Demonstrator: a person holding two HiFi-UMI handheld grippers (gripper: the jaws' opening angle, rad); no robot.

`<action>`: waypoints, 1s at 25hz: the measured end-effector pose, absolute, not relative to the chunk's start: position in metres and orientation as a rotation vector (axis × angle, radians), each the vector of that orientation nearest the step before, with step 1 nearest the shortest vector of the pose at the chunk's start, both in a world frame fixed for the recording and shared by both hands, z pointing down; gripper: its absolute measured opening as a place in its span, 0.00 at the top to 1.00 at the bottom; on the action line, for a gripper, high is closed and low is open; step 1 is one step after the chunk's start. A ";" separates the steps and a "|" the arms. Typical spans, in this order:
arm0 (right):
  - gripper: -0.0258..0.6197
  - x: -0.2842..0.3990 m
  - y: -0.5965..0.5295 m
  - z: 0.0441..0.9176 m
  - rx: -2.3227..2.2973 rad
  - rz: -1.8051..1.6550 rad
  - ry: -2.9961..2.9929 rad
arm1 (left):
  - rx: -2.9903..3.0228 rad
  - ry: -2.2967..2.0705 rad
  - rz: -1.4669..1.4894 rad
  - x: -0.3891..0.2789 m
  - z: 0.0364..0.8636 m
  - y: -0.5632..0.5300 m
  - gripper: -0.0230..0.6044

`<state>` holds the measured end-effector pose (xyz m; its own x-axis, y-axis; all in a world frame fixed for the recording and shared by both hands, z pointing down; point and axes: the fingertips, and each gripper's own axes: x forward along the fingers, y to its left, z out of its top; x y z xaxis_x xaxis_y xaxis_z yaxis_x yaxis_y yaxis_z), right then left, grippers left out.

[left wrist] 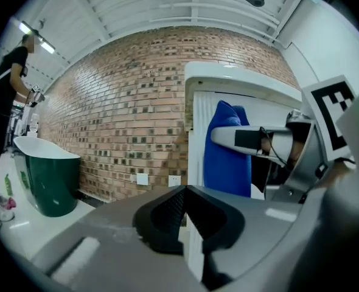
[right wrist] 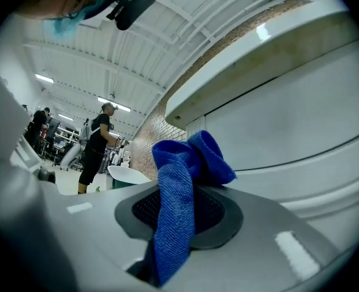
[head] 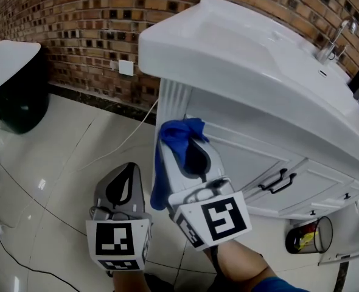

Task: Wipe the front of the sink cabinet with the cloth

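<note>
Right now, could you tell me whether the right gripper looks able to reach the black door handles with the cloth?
Probably yes. The right gripper, shut on the blue cloth, is by the corner of the cabinet front, and nothing stands between it and the black door handles along that panel.

The cloth was nubby blue fabric, the sink cabinet smooth glossy white, the wall rough brick, the floor shiny tile

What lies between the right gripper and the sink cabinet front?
Only the blue cloth, clamped in the right gripper and bunched before the cabinet front; the right gripper view shows it.
</note>
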<state>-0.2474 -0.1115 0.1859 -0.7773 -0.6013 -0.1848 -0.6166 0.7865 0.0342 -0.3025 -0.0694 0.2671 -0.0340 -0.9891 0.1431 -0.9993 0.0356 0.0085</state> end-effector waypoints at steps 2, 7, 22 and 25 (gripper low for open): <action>0.81 -0.236 -0.106 0.182 -0.953 0.111 2.803 | 2.160 -2.121 0.078 -0.285 0.261 -0.075 0.95; 0.81 -0.173 -0.095 0.179 -0.959 0.123 2.788 | 2.356 -1.943 0.072 -0.219 0.259 -0.091 0.95; 0.81 0.156 -0.092 0.176 -1.659 0.232 2.468 | 2.894 -1.173 0.030 0.081 0.249 -0.089 0.95; 0.81 0.213 -0.089 0.175 -1.821 0.275 2.363 | 2.900 -1.102 0.051 0.115 0.259 -0.087 0.95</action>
